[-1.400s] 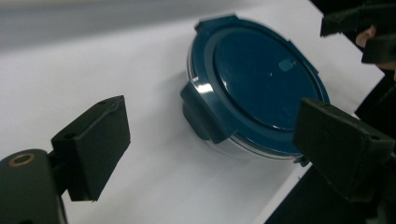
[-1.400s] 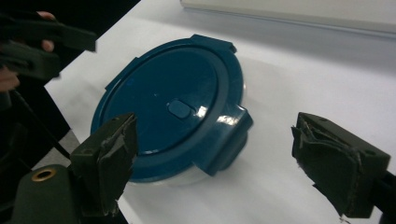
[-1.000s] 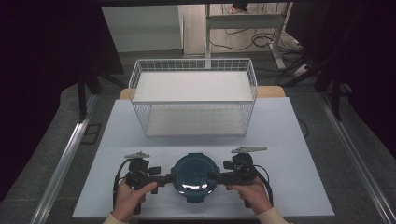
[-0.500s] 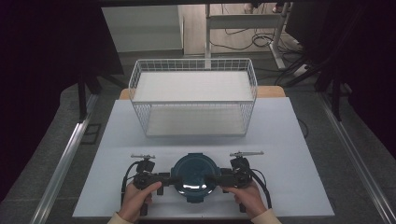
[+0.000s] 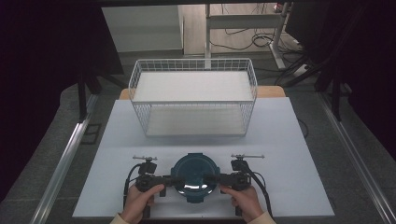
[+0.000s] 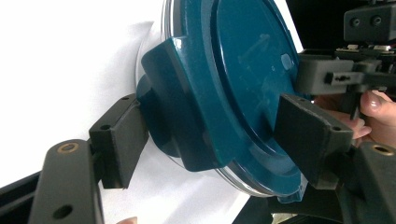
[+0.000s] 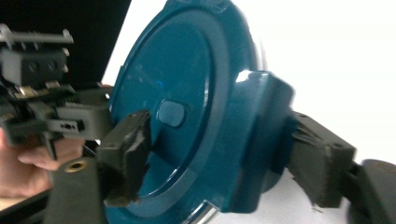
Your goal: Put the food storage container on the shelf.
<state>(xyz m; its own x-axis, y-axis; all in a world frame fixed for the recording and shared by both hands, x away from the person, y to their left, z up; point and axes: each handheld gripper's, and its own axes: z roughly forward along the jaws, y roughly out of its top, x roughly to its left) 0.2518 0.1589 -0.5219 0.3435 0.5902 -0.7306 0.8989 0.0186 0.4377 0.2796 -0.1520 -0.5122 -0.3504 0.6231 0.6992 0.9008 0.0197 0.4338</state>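
Note:
A round container with a dark teal lid (image 5: 194,176) sits on the white table near its front edge. My left gripper (image 5: 174,180) meets its left side and my right gripper (image 5: 211,178) its right side. In the left gripper view the jaws have just been closing, and the left gripper (image 6: 212,135) now pinches the lid's side clip (image 6: 187,116), one pad under it and one on the lid top. In the right gripper view the jaws have also just been closing. The right gripper (image 7: 222,149) clamps the opposite clip (image 7: 254,135) the same way.
A white wire basket (image 5: 194,60) with a white floor stands at the back middle of the table (image 5: 289,140). Dark floor, metal rails and cables surround the table. A hand holds each gripper at the front edge.
Both grippers have levelled out and drawn in against the container's sides. Their jaws have narrowed onto the lid's clips. The container stays in place.

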